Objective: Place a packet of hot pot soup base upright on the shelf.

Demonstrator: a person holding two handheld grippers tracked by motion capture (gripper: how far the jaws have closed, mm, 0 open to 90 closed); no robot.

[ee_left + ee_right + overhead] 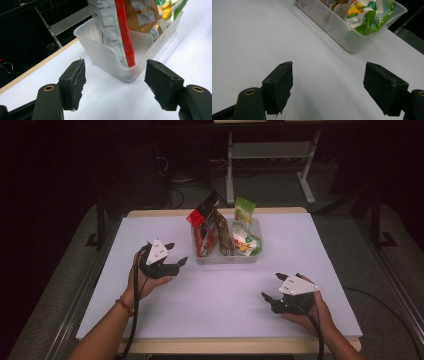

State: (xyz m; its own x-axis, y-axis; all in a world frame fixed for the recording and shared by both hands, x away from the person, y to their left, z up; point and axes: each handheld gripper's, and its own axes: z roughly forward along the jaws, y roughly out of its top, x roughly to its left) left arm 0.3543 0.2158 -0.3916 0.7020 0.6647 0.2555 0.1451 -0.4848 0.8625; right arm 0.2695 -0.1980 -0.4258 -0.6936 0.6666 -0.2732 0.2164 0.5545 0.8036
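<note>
Your left gripper (176, 255) sits just left of the clear plastic tub (227, 258) on the white table (220, 295). Its jaws stand wide, with nothing between them. In the left gripper view, the tub's (100, 53) near corner is close in front of the gripper (115, 71). A red and white snack bag (117, 30) stands up in that corner, leaning a little. A brown packet (142, 17) stands right behind it. At the tub's other end lies a green and white packet (364, 17). Your right gripper (271, 286) rests low on the table, well apart from the tub. Its jaws are wide too, and they hold nothing.
</note>
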